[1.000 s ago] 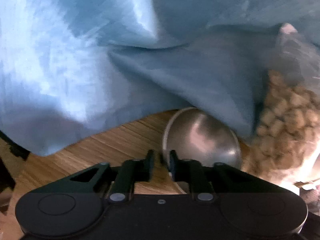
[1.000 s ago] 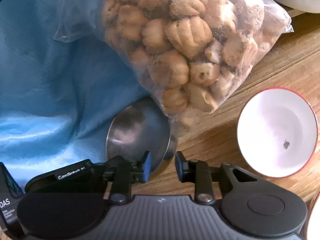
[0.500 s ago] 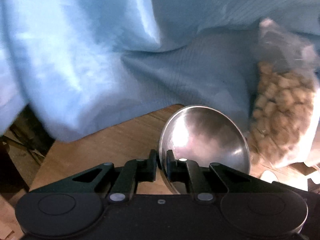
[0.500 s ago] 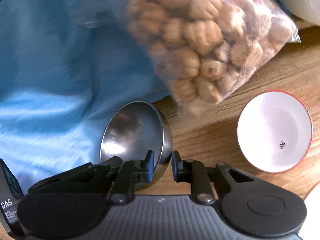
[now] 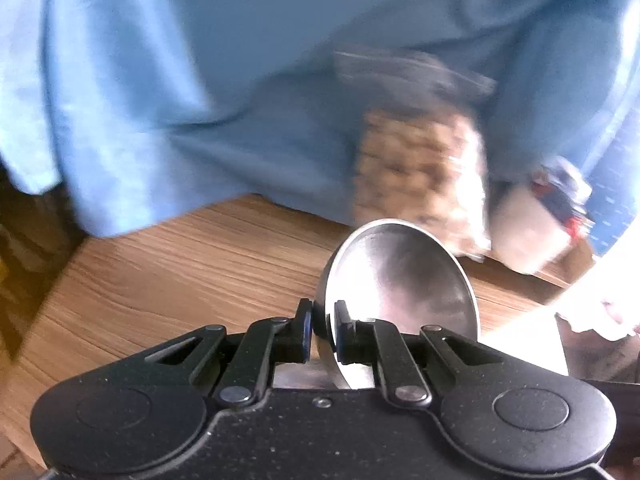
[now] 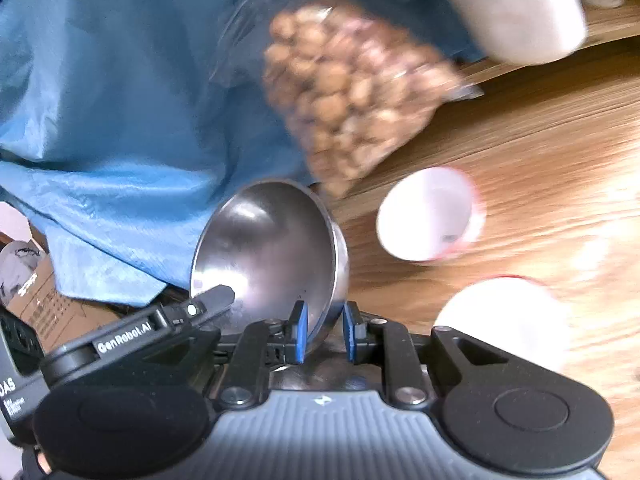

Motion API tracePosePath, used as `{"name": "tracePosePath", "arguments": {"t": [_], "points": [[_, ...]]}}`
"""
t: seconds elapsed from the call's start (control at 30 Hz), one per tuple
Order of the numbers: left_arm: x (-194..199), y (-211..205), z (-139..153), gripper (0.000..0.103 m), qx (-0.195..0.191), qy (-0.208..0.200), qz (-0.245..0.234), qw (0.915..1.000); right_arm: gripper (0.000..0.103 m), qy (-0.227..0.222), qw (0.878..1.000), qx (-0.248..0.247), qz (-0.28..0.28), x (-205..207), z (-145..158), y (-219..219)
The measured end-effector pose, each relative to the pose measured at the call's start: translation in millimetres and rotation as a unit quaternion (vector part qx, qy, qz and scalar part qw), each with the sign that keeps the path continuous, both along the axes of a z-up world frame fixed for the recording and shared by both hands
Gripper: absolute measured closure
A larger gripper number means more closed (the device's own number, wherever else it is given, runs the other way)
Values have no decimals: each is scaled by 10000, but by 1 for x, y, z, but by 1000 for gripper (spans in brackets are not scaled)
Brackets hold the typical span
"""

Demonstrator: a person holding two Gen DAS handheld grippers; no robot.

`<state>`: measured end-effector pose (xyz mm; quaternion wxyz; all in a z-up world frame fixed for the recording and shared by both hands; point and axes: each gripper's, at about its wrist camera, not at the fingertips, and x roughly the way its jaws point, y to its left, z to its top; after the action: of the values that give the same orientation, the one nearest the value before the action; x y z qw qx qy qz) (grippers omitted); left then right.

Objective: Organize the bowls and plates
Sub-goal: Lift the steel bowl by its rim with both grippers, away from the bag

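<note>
The round, shiny stainless-steel bowl is lifted clear of the wooden desk and tipped on edge, held from two sides at once. The left tool pinches the bowl's rim, one pad outside the wall and one inside, its jaws drawn nearly together on the thin metal. The right tool clamps the rim at another spot, with its blue pads on either side of the steel wall. In the right wrist view the left tool's black finger shows at the bowl's lower left edge.

Behind the bowl hangs a crumpled light-blue cloth, and against it leans a clear plastic bag of small brown biscuits, blurred in both views. On the desk to the right of the steel bowl stands a small white bowl with a red rim, well apart from it, and a second white, red-edged dish lies nearer the right tool. A white container stands at the far edge, too blurred to tell more.
</note>
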<state>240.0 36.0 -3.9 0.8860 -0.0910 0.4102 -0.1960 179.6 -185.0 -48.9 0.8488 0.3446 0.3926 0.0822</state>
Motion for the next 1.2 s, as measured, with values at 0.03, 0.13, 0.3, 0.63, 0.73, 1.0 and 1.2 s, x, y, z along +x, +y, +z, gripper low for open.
{"name": "tracePosePath", "arguments": {"t": [0.03, 0.13, 0.3, 0.63, 0.73, 1.0, 1.2], "points": [[-6, -10, 0, 92, -22, 9, -99, 9999, 82, 2, 10000, -48, -22, -9, 1, -12], [-22, -40, 0, 92, 3, 72, -455, 9989, 82, -4, 9999, -116, -126, -37, 6, -45], [-51, -94, -13, 91, 49, 312, -906, 9954, 82, 127, 9995, -164, -234, -74, 3, -95], [-101, -180, -29, 91, 331, 531, -1172, 9911, 82, 433, 9990, -34, -132, -125, -24, -186], [-113, -195, -38, 91, 378, 678, -1016, 9918, 82, 512, 9986, -87, 43, -132, -30, -203], [-131, -217, -58, 91, 593, 1081, -885, 9884, 81, 944, 9951, 1, 293, -141, -54, -226], [-127, -223, -65, 91, 746, 1152, -1017, 9853, 81, 1002, 9944, -51, 326, -136, -59, -231]]}}
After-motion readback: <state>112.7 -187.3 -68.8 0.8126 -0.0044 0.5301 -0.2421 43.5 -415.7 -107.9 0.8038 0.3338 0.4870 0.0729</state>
